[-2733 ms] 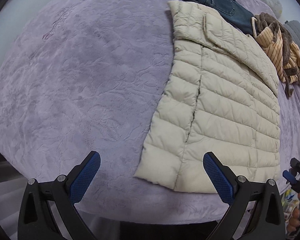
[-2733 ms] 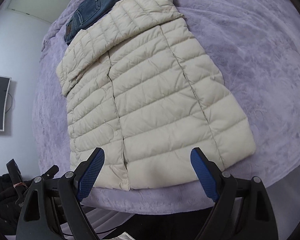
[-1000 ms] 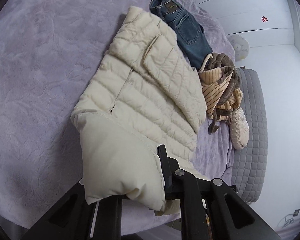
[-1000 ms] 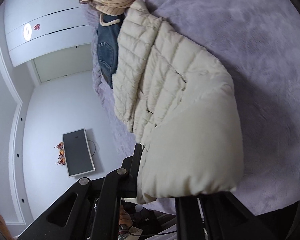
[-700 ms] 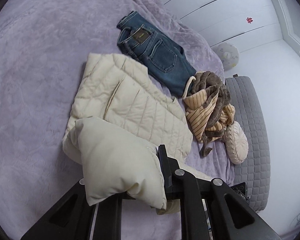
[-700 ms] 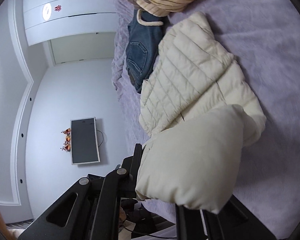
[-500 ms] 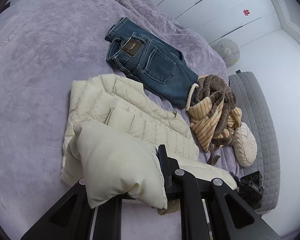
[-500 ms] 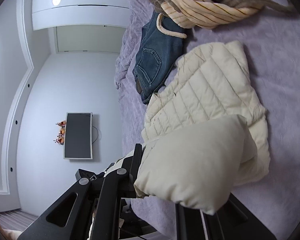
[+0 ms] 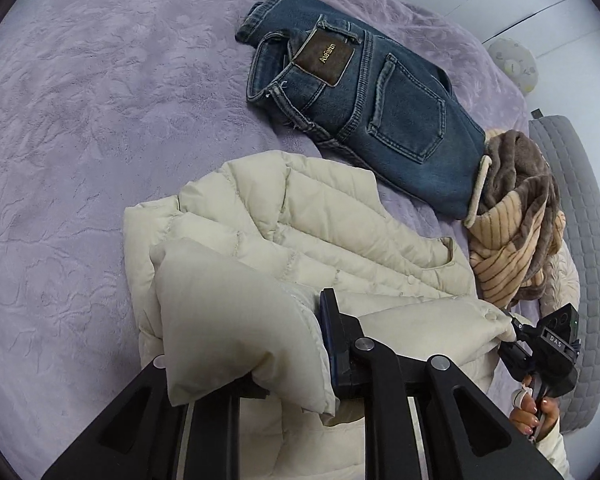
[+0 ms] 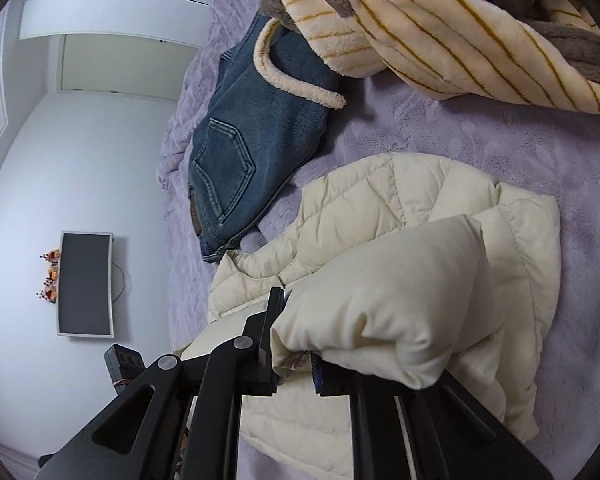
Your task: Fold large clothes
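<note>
**Hem of cream quilted jacket carried over its collar end, gripper tips buried in fabric**

Cream quilted puffer jacket (image 9: 300,216) is seen lying on the lilac plush bedspread (image 9: 80,120), doubled over on itself, with its hem raised above the collar end. One hem corner is clamped in the left gripper (image 9: 296,360); its jaws have just been opening slightly, yet padding is still pinched between them, and only one blue pad edge is visible, the other finger being covered by the bulging fabric. The other hem corner is gripped by the right gripper (image 10: 296,356), whose jaws stand almost closed on the fabric; its tips are likewise mostly hidden. In the left wrist view the right gripper is seen small at the far right edge, held by a hand (image 9: 534,414) that is partly cut off. Folded blue denim jeans (image 9: 380,112) lie just beyond the jacket, apart from it. A striped beige and brown fleece garment (image 10: 440,28) is heaped over the jeans' end, its upper part cut off by the frame. A grey quilted cushion (image 9: 580,240) is partly visible at the bed's edge.
</note>
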